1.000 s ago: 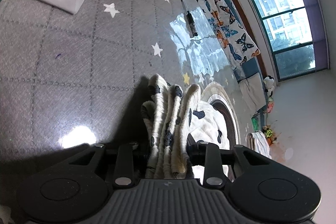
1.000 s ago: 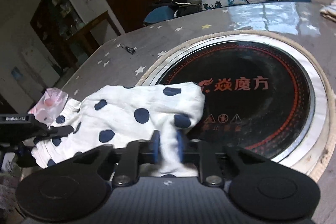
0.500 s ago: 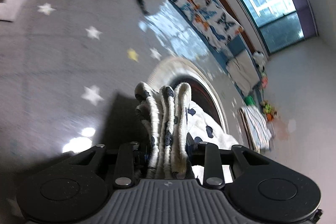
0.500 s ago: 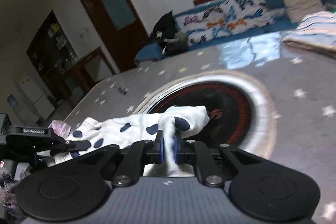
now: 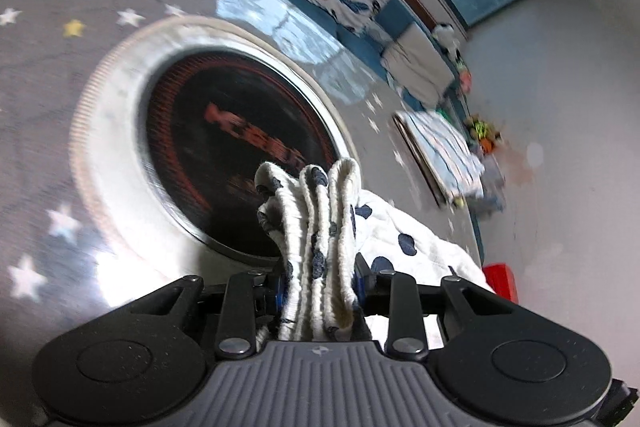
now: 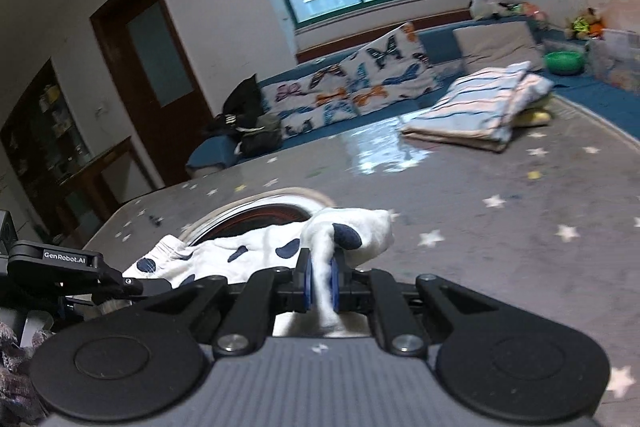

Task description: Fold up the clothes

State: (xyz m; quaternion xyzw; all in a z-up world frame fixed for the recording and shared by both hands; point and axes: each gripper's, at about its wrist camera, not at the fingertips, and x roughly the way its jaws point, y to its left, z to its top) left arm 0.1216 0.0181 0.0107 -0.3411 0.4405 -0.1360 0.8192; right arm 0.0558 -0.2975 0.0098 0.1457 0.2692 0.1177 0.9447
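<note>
L tool (image 5: 318,285) – clamps bunched garment (image 5: 320,227) | R tool (image 6: 320,285) – pinches corner (same garment)

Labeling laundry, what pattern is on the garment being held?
White with dark navy polka dots, clearest in the right wrist view.

The left gripper (image 5: 319,285) is clamped on a bunched white garment (image 5: 316,227) with dark blue dots, its thick ribbed folds standing up between the fingers (image 5: 280,287). The rest of the cloth spreads to the right. Beyond it a round black cooktop (image 5: 224,131) with red lettering sits in a wide pale ring in the grey, star-printed desk (image 5: 48,75). A folded striped cloth (image 5: 444,155) lies near the desk's far right edge.
</note>
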